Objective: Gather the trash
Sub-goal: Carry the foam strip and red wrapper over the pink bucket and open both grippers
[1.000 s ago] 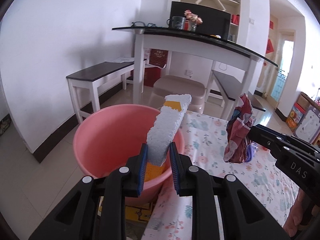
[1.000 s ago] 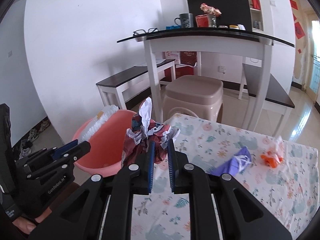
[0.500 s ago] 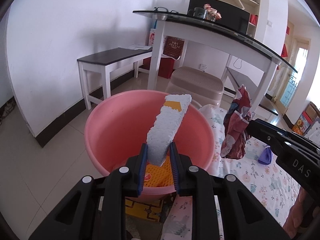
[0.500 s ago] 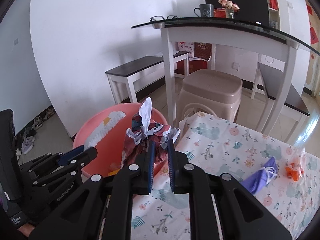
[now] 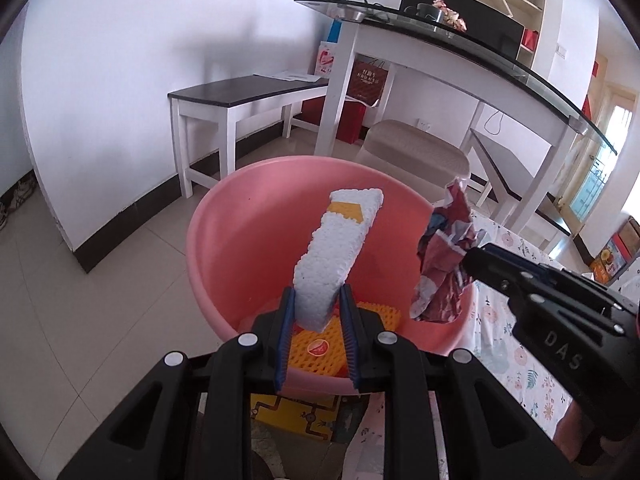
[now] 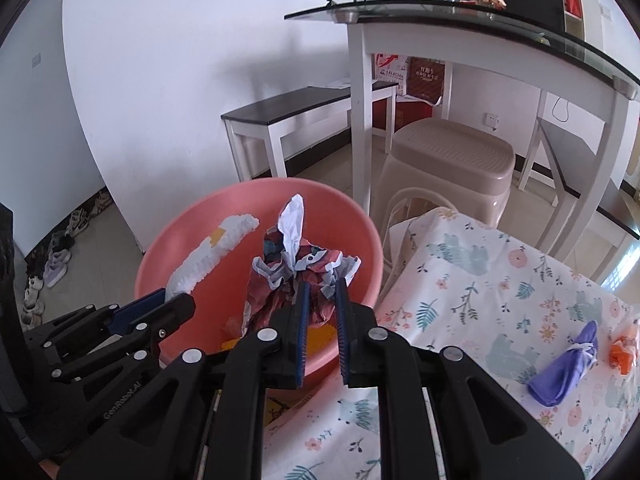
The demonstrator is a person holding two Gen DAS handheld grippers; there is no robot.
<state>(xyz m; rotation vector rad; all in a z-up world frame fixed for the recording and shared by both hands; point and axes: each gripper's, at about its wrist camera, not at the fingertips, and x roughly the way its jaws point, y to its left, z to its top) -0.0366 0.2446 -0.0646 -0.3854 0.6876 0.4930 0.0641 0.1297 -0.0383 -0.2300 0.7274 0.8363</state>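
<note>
My left gripper (image 5: 316, 300) is shut on a white foam block (image 5: 336, 256) with an orange patch, held tilted above the pink basin (image 5: 248, 216). My right gripper (image 6: 320, 288) is shut on a crumpled red and white wrapper (image 6: 296, 264), held over the basin's near right rim (image 6: 360, 220). The wrapper also shows in the left wrist view (image 5: 444, 268). An orange foam net (image 5: 320, 348) lies in the basin's bottom. A purple bundle (image 6: 564, 368) and an orange scrap (image 6: 622, 352) lie on the floral tablecloth (image 6: 480, 280).
The basin stands off the table's left end, on something low. A beige plastic stool (image 6: 452, 156) stands behind it. A white table with a glass top (image 6: 440, 12) and a dark bench (image 6: 304, 108) stand further back. Shoes (image 6: 52, 264) line the left wall.
Both grippers have moved left and forward, so the foam block and the wrapper now hang over the basin. Both grips have stayed shut.
</note>
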